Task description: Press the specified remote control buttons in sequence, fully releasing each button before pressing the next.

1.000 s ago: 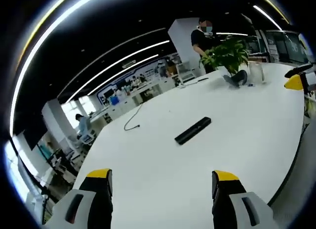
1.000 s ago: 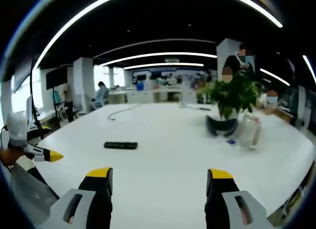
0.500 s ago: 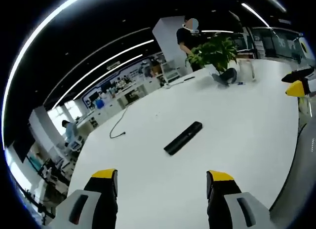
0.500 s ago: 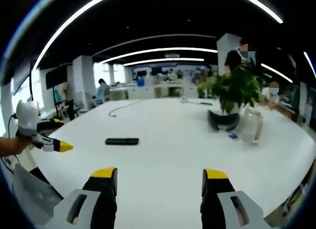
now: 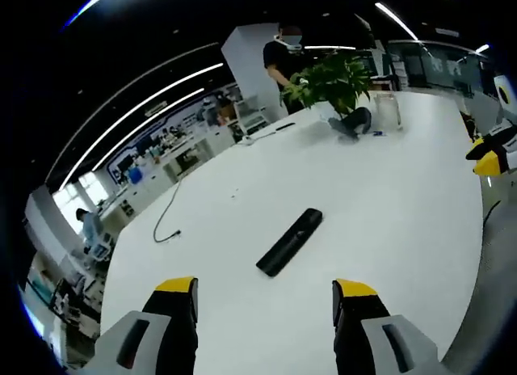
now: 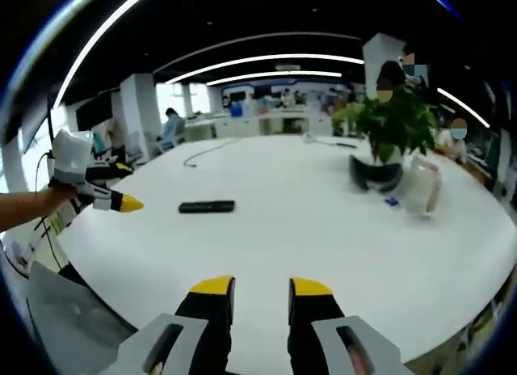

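A black remote control (image 5: 289,242) lies flat on the white table (image 5: 404,221), just ahead of my left gripper (image 5: 265,291), whose jaws stand wide open with nothing between them. In the right gripper view the remote (image 6: 207,206) lies left of centre, farther out on the table (image 6: 323,229). My right gripper (image 6: 262,288) hovers over the near table edge, its jaws drawn close with a narrow gap and nothing in it. The left gripper (image 6: 121,203), held by a hand (image 6: 24,209), points at the remote from the left. The right gripper's yellow tip (image 5: 485,161) shows at the far right.
A potted plant (image 6: 380,141) and a clear jar (image 6: 424,193) stand at the table's far right. A thin dark cable (image 5: 166,221) lies on the far side. A person (image 5: 283,60) stands behind the plant (image 5: 335,80). Office desks fill the background.
My right gripper's jaws have closed in from wide apart to a narrow gap. The left gripper has moved nearer the remote and higher, still wide open. The remote has stayed in place.
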{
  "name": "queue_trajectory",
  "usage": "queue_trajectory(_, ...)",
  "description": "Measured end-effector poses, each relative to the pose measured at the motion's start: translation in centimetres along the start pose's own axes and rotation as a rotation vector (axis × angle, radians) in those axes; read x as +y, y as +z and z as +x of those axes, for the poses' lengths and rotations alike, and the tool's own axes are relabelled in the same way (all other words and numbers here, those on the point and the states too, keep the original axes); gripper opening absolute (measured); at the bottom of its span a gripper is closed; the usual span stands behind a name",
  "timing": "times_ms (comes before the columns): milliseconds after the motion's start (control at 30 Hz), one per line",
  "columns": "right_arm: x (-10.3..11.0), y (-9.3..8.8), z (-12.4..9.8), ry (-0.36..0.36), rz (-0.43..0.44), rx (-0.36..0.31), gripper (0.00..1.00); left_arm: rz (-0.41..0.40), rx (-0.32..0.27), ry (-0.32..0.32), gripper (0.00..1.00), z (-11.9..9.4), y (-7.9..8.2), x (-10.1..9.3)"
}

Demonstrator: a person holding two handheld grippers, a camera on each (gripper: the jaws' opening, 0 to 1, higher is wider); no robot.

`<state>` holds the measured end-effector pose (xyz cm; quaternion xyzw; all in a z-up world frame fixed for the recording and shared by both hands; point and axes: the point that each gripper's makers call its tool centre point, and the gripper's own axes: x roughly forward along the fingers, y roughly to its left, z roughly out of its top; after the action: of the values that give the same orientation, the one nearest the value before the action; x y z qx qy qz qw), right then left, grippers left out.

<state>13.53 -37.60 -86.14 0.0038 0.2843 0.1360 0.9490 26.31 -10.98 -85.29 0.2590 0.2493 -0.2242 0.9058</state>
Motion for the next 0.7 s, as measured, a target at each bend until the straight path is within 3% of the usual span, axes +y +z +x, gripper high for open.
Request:
queue_trajectory(133,-0.4,-0.1,-0.1,-0.022,-0.011,0.002,0.19,0.000,0.015,-0.033,0.69,1.2,0.0,0.0)
queue_trajectory(233,-0.5,-0.4,0.0,-0.029,-0.009,0.022,0.14,0.035,0.033,-0.057,0.69,2.2,0.1,0.1)
queue_trajectory(367,-0.5,-0.7,0.0,-0.039,-0.022,0.041,0.06,0.016,0.064,-0.106,0.69,3.6,0.1,0.2)
queue_trajectory(600,-1.0,-1.1,0.1,-0.054,-0.019,0.066,0.00,0.060,0.095,-0.161,0.65,5.8,0.4,0.4)
queue_trajectory(700,-1.0,-1.4,0.3,-0.059,-0.016,0.083,0.00,0.089,0.118,-0.215,0.63,7.1,0.2,0.2)
